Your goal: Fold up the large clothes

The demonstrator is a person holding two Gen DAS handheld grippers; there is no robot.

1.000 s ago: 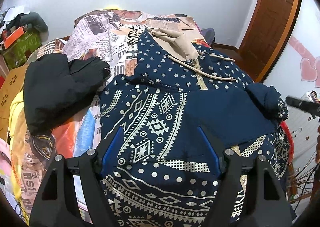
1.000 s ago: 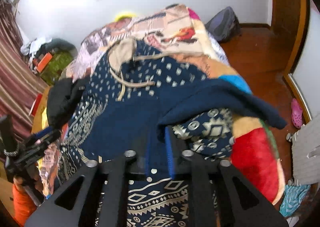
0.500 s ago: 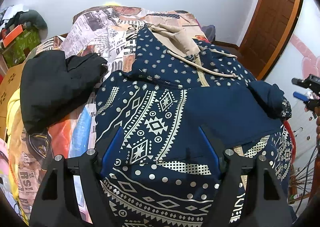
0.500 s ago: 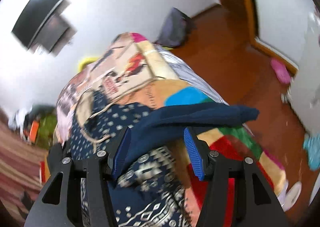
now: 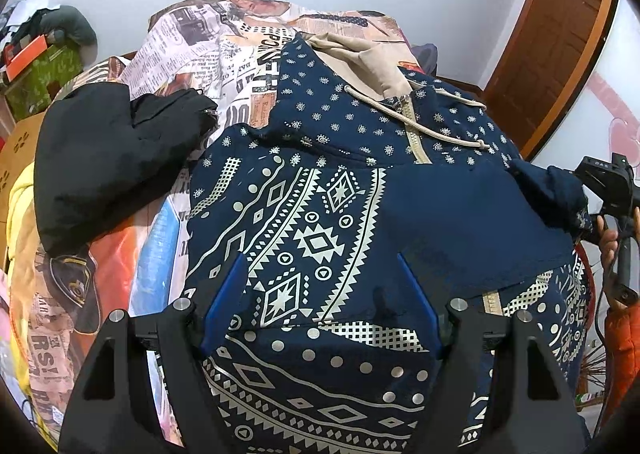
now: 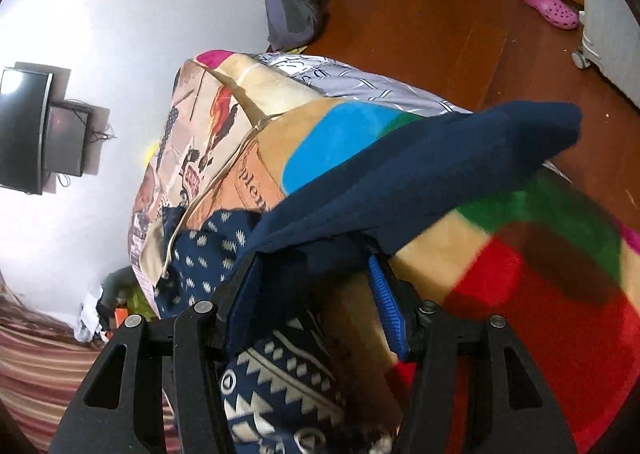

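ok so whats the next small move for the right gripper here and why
Probably bring the right gripper in over the sleeve and shut on it. Its fingers stand open with the plain navy cloth lying loose between them, nothing pinched, and the sleeve's end hangs off past the bed's edge over the blanket. The left gripper is open above the hoodie.

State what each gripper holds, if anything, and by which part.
Nothing is held. The left gripper stands open above the hoodie. The right gripper is open, with the hoodie's plain navy sleeve draped across its fingers.
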